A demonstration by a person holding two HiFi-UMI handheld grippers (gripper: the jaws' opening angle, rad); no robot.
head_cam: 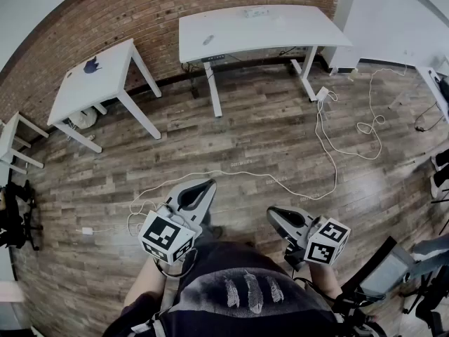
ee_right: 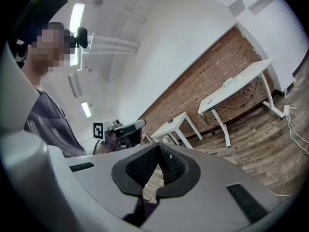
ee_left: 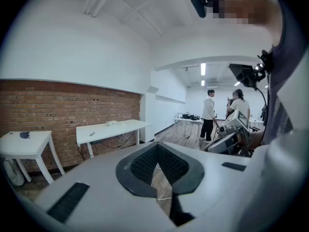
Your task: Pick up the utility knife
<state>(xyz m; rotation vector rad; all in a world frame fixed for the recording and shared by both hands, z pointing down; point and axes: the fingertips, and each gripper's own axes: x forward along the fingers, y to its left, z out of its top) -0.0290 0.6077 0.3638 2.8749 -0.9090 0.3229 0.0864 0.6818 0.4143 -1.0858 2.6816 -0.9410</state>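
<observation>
Desk, grey item (knife?), far beyond left claw

No text, number or brand could be read anywhere. The marker cube on the left gripper and its twin on the right gripper bore only black-and-white square patterns. The print on the person's shirt was too small to read.

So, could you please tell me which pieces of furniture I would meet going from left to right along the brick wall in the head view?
Partly seen white table at the picture's edge → small white square table bearing a dark object → long white rectangular desk.
</observation>
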